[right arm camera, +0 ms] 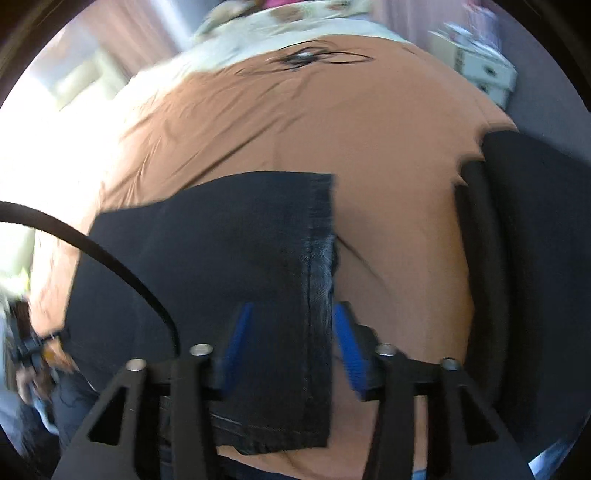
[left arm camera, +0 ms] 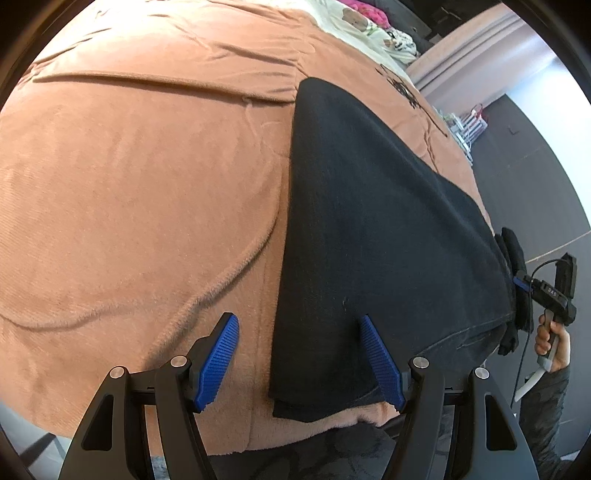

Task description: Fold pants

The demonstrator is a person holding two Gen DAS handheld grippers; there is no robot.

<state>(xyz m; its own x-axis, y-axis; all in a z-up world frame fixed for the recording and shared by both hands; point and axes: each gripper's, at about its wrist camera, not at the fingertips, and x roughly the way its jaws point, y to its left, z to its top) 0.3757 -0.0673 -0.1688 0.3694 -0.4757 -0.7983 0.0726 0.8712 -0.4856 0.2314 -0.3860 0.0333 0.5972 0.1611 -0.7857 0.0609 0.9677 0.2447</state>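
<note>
Dark pants [left arm camera: 388, 229] lie folded lengthwise and flat on an orange-brown blanket [left arm camera: 129, 166]. My left gripper [left arm camera: 298, 318] is open over their near left corner: its right pad sits above the cloth and its left pad above the blanket, neither pressing. In the right wrist view the pants [right arm camera: 221, 251] end in a stitched edge [right arm camera: 317, 258]. My right gripper [right arm camera: 294, 306] hangs open astride that edge, and the pads do not pinch the cloth. The right gripper [left arm camera: 554, 291] also shows at the bed's right edge, held by a hand [left arm camera: 550, 339].
Another dark garment [right arm camera: 517, 258] lies on the bed's right side. A cream quilt [left arm camera: 369, 22] covers the far end. Grey floor [left arm camera: 535, 177] and a small rack [left arm camera: 469, 125] lie past the bed; white boxes [right arm camera: 484, 70] stand beyond it. A black cable [right arm camera: 110, 258] crosses the right wrist view.
</note>
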